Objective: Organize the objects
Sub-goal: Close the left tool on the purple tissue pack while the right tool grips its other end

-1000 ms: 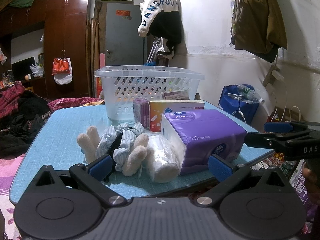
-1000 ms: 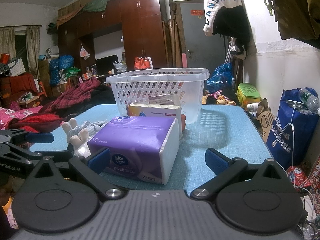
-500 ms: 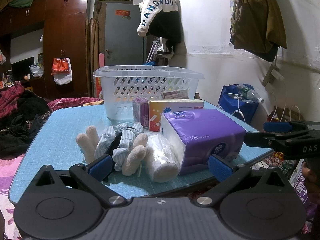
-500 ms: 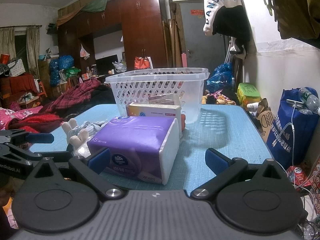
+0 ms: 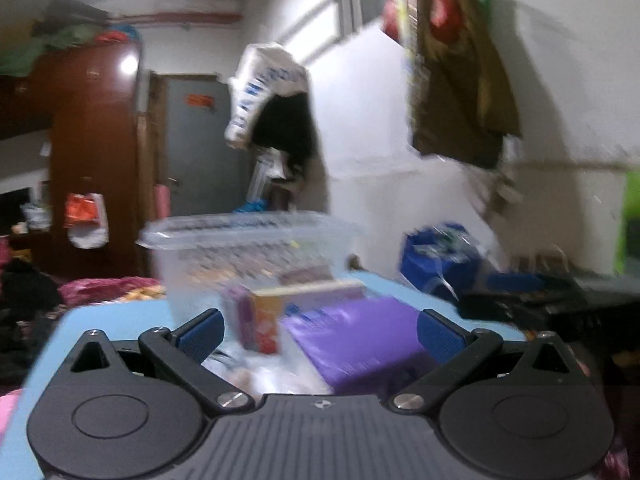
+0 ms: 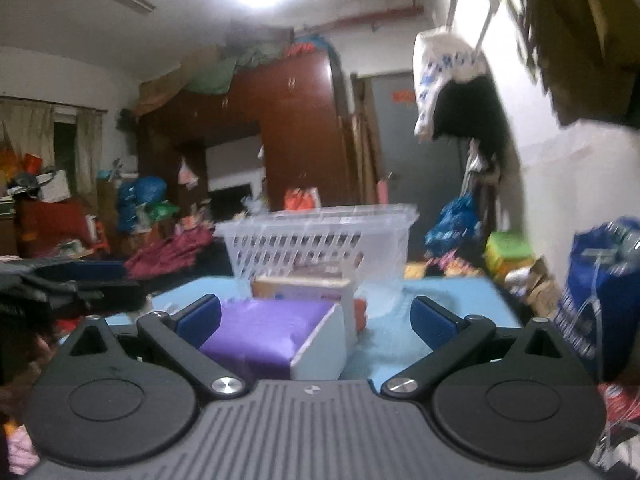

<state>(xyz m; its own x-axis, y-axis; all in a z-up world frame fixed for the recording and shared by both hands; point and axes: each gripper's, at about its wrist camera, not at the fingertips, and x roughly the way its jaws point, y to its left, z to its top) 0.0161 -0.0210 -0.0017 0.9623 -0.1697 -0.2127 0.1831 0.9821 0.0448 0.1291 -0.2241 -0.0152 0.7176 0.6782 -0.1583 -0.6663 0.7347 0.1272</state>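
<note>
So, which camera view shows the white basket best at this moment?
The right wrist view: there the white basket stands on the blue table with its rim and lattice holes readable. In the left wrist view the basket is smeared by motion blur and the boxes hide its lower part.

One basket (image 6: 320, 236), one purple tissue pack (image 6: 264, 332), two boxes (image 5: 264, 320) (image 5: 240, 312)
</note>
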